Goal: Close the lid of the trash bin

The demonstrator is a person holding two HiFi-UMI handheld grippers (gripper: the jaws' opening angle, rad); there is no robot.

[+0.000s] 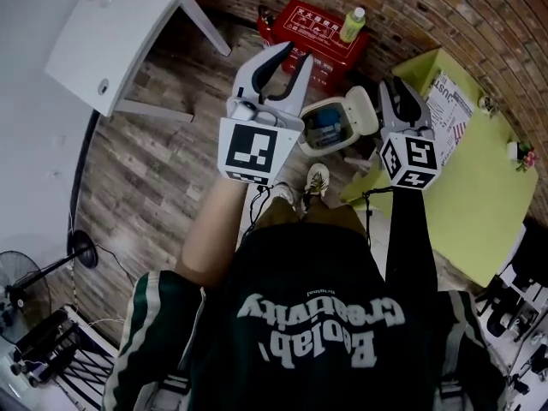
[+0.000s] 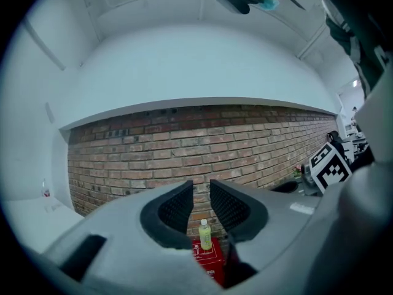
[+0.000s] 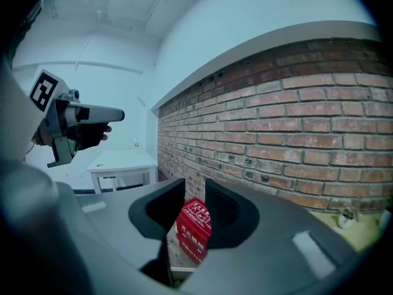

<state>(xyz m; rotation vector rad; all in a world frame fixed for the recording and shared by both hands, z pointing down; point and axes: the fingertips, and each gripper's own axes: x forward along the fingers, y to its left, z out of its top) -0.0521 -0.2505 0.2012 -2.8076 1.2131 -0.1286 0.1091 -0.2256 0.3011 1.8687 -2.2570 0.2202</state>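
Looking down, head view: trash bin [image 1: 325, 128] on floor [image 1: 171, 169] at centre, lid [image 1: 361, 112] standing open at its 3 o'clock. Left gripper [image 1: 293, 58] at bin's 11, right gripper [image 1: 399, 92] at 2. Left gripper view: jaws narrowly apart, nothing between; bottle [image 2: 205, 235] beyond the gap. Right gripper view: jaws same narrow gap, empty; red box [image 3: 194, 229] beyond.

**Camera stations: three views**

Head view: high, steeply down onto the floor [image 1: 163, 161] and trash bin [image 1: 330, 131]. Left gripper view: level, facing the brick wall [image 2: 202, 140]. Right gripper view: slightly downward, along that wall. All share the red box [image 1: 312, 32].
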